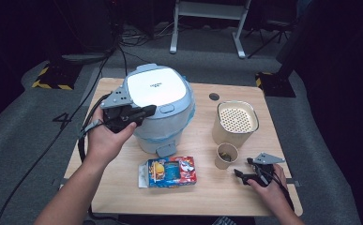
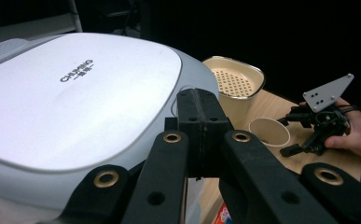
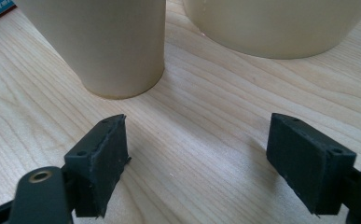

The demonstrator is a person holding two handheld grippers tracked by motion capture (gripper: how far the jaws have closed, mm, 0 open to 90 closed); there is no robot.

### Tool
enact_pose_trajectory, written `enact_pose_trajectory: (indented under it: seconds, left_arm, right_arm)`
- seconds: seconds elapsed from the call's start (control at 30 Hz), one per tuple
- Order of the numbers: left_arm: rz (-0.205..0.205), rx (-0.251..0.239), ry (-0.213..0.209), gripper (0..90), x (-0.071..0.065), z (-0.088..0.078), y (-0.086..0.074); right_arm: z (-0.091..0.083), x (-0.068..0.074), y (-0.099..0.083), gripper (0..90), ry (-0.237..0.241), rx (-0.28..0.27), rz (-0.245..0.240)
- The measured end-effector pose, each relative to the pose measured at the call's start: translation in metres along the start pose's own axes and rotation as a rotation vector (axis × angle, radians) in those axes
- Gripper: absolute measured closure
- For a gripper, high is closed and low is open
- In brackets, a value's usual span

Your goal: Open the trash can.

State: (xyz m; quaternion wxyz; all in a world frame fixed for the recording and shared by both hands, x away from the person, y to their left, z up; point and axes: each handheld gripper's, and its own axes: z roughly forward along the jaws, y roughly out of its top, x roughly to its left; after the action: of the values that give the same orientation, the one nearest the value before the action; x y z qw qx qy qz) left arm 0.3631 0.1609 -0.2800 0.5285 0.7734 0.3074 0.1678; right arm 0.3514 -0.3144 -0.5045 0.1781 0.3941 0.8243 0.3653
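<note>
Left tool (image 1: 144, 112) — jaws clenched, empty — hovers at the cooker's (image 1: 162, 105) lid, at the tabletop's (image 1: 207, 187) far-left part. Right tool (image 3: 194, 158) — jaws released — rests near the right edge, facing the paper cup (image 3: 103, 42).

On a table (image 1: 226, 187), a lidded cooker (image 1: 158, 105) stands left of centre toward the far edge. To its right stands a tall container (image 1: 235, 123) with a perforated insert, and just in front of that a small paper cup (image 1: 226, 156). A printed carton (image 1: 170, 171) lies flat before the cooker, left of the cup. The left gripper (image 1: 144, 111) hangs at the cooker's left side, over its lid edge; the right gripper (image 1: 242, 174) rests on the table just right of the cup.
</note>
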Motion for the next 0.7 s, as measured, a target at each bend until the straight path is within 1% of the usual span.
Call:
enact_pose_trajectory:
  seconds: [0.07,0.17,0.2,0.33,0.43,0.57,0.7]
  left_arm:
    - [-0.007,0.003,-0.005,90.0,0.001,0.005,0.003]
    - [0.004,0.006,-0.01,90.0,0.001,0.011,0.008]
    - [0.004,0.003,-0.012,90.0,-0.001,0.014,0.009]
    - [0.022,0.02,-0.014,90.0,-0.006,0.024,0.015]
    - [0.036,0.031,0.006,90.0,-0.009,0.032,0.018]
    - [0.026,0.044,0.03,90.0,-0.01,0.038,0.018]
    - [0.025,0.063,0.029,90.0,-0.01,0.04,0.016]
  right_arm:
    - [0.0,0.0,0.0,20.5,-0.001,0.0,0.001]
    - [0.0,0.0,0.0,20.5,-0.002,0.0,0.0]
    - [0.0,0.0,0.0,20.5,-0.002,0.0,0.0]
    - [0.0,0.0,0.0,20.5,-0.001,0.0,0.0]
    - [0.0,0.0,0.0,20.5,-0.001,0.0,0.001]
    - [0.0,0.0,0.0,20.5,-0.001,0.0,0.0]
    - [0.001,0.0,0.001,20.5,-0.004,0.0,0.002]
